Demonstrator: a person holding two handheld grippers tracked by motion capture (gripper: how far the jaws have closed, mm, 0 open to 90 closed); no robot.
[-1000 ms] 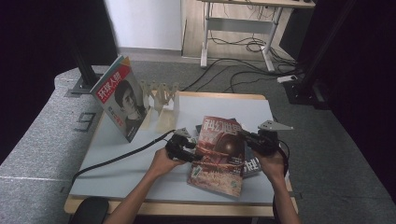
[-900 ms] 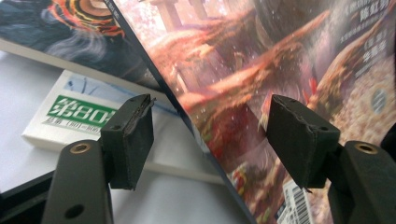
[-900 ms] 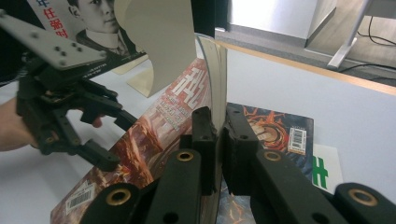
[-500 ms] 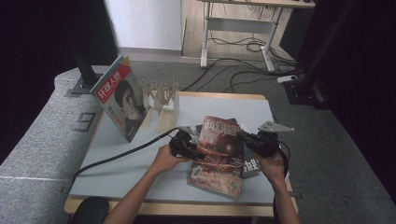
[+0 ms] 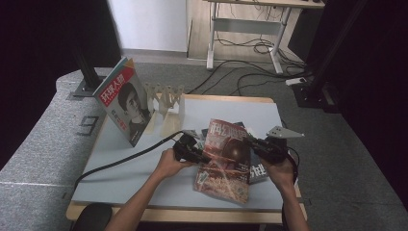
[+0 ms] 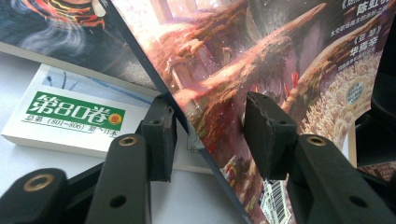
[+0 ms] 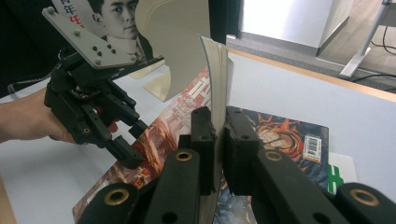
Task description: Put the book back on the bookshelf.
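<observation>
A red-brown magazine (image 5: 226, 159) is tilted up off the table's middle, above a dark flame-cover magazine (image 7: 280, 135) and a white book (image 6: 70, 116). My right gripper (image 7: 217, 114) is shut on the magazine's right edge, with the pages pinched between its pads. My left gripper (image 6: 208, 107) straddles the magazine's left edge (image 6: 196, 130). Its jaws have just been closing, but a gap still shows at the right pad (image 6: 264, 126). In the high view the left gripper (image 5: 199, 156) and right gripper (image 5: 252, 144) flank the magazine.
A magazine with a face on its cover (image 5: 122, 106) stands upright in a pale slotted rack (image 5: 166, 96) at the table's back left. A white curved bookend (image 7: 173, 51) stands behind the held magazine. Black cable (image 5: 125, 159) trails left across the grey tabletop (image 5: 144, 183).
The left gripper's jaws have drawn closer together around the magazine's left edge. Both hands and the magazine have stayed almost where they were.
</observation>
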